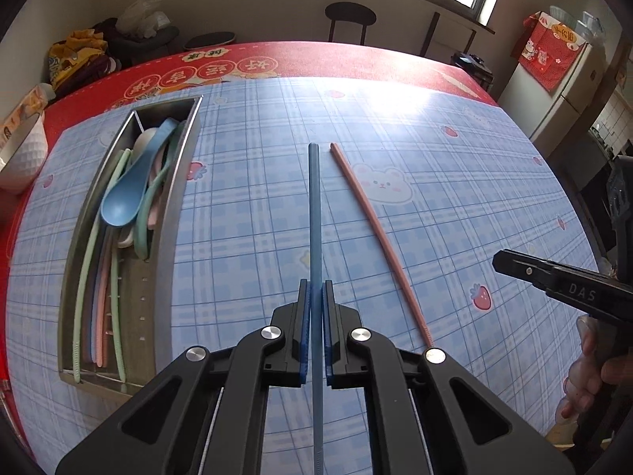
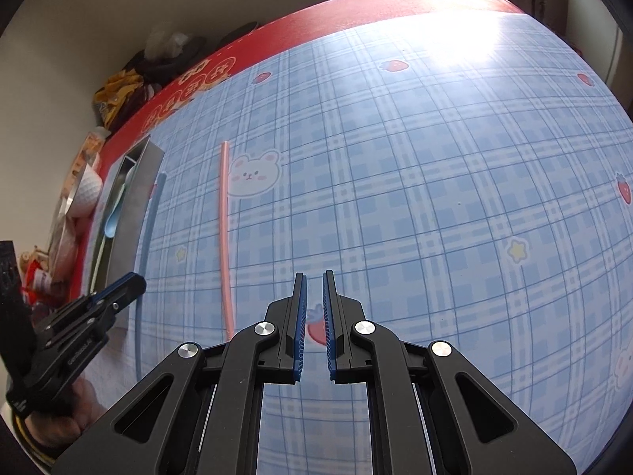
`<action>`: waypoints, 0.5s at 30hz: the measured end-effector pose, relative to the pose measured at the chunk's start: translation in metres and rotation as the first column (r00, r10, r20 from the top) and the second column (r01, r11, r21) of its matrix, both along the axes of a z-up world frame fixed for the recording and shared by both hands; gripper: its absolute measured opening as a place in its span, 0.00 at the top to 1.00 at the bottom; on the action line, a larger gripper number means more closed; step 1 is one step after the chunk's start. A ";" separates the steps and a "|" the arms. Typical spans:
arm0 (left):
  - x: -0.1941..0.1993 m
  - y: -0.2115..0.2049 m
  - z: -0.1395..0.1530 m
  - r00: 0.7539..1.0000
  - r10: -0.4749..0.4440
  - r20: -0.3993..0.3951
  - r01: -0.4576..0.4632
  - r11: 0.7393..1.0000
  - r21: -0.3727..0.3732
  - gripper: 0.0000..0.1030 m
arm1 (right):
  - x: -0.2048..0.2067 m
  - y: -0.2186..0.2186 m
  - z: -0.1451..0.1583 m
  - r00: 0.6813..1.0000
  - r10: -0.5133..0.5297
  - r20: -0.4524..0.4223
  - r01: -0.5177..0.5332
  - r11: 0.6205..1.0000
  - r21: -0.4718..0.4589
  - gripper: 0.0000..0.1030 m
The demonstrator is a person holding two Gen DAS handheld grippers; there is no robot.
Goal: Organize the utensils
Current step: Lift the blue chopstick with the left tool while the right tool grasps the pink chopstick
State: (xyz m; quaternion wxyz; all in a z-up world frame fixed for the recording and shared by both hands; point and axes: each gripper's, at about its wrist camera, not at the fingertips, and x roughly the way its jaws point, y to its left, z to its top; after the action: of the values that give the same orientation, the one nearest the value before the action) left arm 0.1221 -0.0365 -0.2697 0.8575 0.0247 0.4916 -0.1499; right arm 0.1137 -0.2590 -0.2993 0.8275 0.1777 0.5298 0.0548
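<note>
My left gripper (image 1: 315,283) is shut on a blue chopstick (image 1: 314,213) that points straight ahead over the table. A pink chopstick (image 1: 376,233) lies on the blue checked mat just right of it; it also shows in the right wrist view (image 2: 224,233). A steel utensil tray (image 1: 164,213) at the left holds a blue spoon (image 1: 126,194), other spoons and several pastel chopsticks. My right gripper (image 2: 314,277) is empty, its jaws a narrow gap apart, above the mat to the right of the pink chopstick. The left gripper (image 2: 126,283) and blue chopstick (image 2: 148,229) show at left in the right wrist view.
A white bowl (image 1: 21,154) stands at the table's left edge beyond the tray. The red tablecloth (image 1: 316,59) borders the mat at the far side. Stools (image 1: 350,16) and a fridge (image 1: 561,91) stand beyond the table.
</note>
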 end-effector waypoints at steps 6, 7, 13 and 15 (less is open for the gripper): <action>-0.012 0.036 0.021 0.997 0.050 0.054 -0.050 0.999 -0.009 0.95 | 0.024 0.049 0.004 0.987 0.150 0.058 -0.145 0.986 -0.079 0.84; -0.014 0.042 0.023 0.996 0.063 0.058 -0.063 0.998 -0.010 0.95 | 0.027 0.057 0.004 0.983 0.170 0.065 -0.164 0.982 -0.092 0.81; -0.024 0.079 0.031 0.989 0.129 0.074 -0.128 0.992 -0.018 0.95 | 0.045 0.092 -0.009 0.974 0.224 0.043 -0.214 0.964 -0.157 0.74; -0.026 0.090 0.031 0.986 0.152 0.072 -0.151 0.988 -0.022 0.95 | 0.049 0.096 -0.015 0.976 0.214 0.023 -0.207 0.963 -0.172 0.74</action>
State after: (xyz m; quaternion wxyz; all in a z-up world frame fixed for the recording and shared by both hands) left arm 0.0960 0.0537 -0.2383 0.8840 -0.0144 0.4591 -0.0872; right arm 0.1625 -0.1632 -0.3143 0.8399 0.0482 0.5310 0.1012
